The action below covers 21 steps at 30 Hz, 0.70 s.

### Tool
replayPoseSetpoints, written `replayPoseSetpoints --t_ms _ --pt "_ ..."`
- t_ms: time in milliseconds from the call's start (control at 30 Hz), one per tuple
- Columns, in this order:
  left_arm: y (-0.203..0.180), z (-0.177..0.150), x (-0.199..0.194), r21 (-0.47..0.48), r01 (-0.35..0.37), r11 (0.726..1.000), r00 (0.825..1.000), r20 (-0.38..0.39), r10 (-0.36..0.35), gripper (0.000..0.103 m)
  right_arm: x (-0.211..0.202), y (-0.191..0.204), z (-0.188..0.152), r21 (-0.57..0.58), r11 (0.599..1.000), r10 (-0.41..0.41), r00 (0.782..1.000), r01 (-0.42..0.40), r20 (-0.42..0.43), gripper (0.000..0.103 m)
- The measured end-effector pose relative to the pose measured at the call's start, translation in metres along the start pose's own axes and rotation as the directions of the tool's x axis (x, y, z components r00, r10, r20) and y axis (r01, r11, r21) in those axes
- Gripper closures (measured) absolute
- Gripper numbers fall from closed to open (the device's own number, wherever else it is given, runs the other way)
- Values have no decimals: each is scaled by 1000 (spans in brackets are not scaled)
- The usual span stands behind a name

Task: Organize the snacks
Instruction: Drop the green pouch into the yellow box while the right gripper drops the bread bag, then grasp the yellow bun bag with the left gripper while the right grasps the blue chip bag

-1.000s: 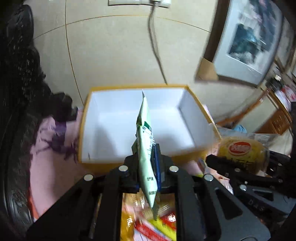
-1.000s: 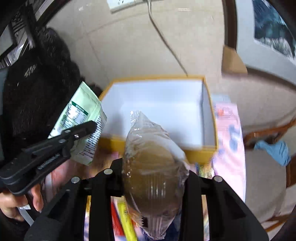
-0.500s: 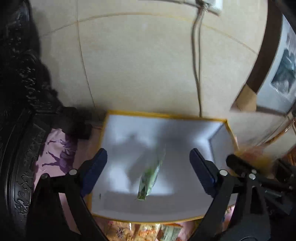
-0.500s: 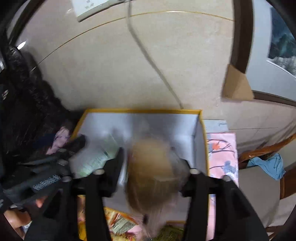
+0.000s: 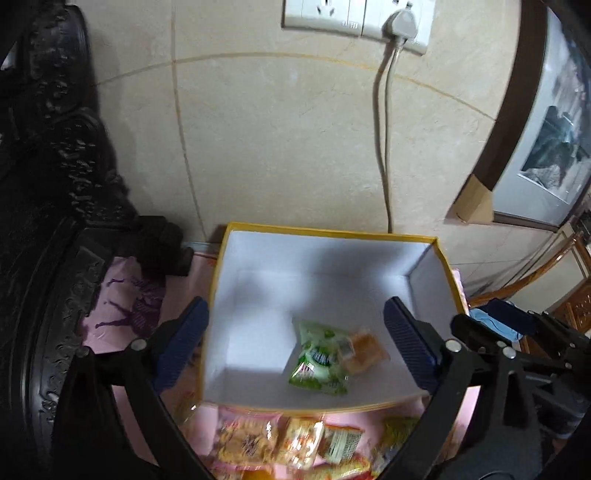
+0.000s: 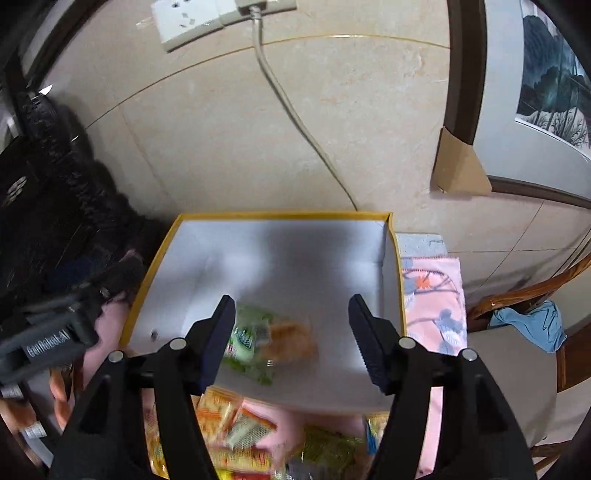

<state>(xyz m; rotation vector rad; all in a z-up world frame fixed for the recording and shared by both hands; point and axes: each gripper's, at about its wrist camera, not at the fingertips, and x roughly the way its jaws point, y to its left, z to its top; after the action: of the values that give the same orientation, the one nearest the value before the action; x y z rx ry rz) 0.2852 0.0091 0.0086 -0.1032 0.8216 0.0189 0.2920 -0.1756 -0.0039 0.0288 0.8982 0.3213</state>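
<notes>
left gripper (image 5: 295, 350) wide open, empty | right gripper (image 6: 291, 339) wide open, empty | green packet (image 5: 320, 360) touching orange bun (image 5: 364, 350) in box (image 5: 332, 232), between both grippers' fingers

Place: a lived-in home room
Wall: beige tiles, a wall socket (image 5: 354, 16) with a plugged cord (image 5: 384, 147)
Decor: framed picture (image 6: 546, 74), carved dark wooden furniture (image 5: 40, 184)
Seating: wooden chair (image 6: 517, 332) with blue cloth (image 6: 532, 325)
</notes>
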Motion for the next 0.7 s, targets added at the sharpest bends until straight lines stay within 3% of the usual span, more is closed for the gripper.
replayPoseSetpoints --t_ms 133,267,400,467,567,700 --pt "16 -34 -31 19 -8 1000 1000 -5 8 2 -28 -4 -49 -32 999 35 998 -36 -56 37" --pt "28 -96 -41 38 -16 999 995 -98 19 2 -35 -19 -116 -24 999 25 985 -29 -172 37" --pt "38 -166 -30 34 -31 999 978 -206 38 2 -22 -43 -198 62 998 38 948 -19 -317 37" --pt "39 -198 -23 31 -20 999 964 -264 28 2 -18 -49 -225 105 994 57 935 -22 -349 37" --pt "39 -230 -16 66 -46 997 950 -305 64 2 -12 -53 -257 113 993 65 931 -26 -359 37" --pt "42 -247 -7 82 -71 994 941 -324 93 2 -6 -62 -267 134 991 62 925 -12 -374 37"
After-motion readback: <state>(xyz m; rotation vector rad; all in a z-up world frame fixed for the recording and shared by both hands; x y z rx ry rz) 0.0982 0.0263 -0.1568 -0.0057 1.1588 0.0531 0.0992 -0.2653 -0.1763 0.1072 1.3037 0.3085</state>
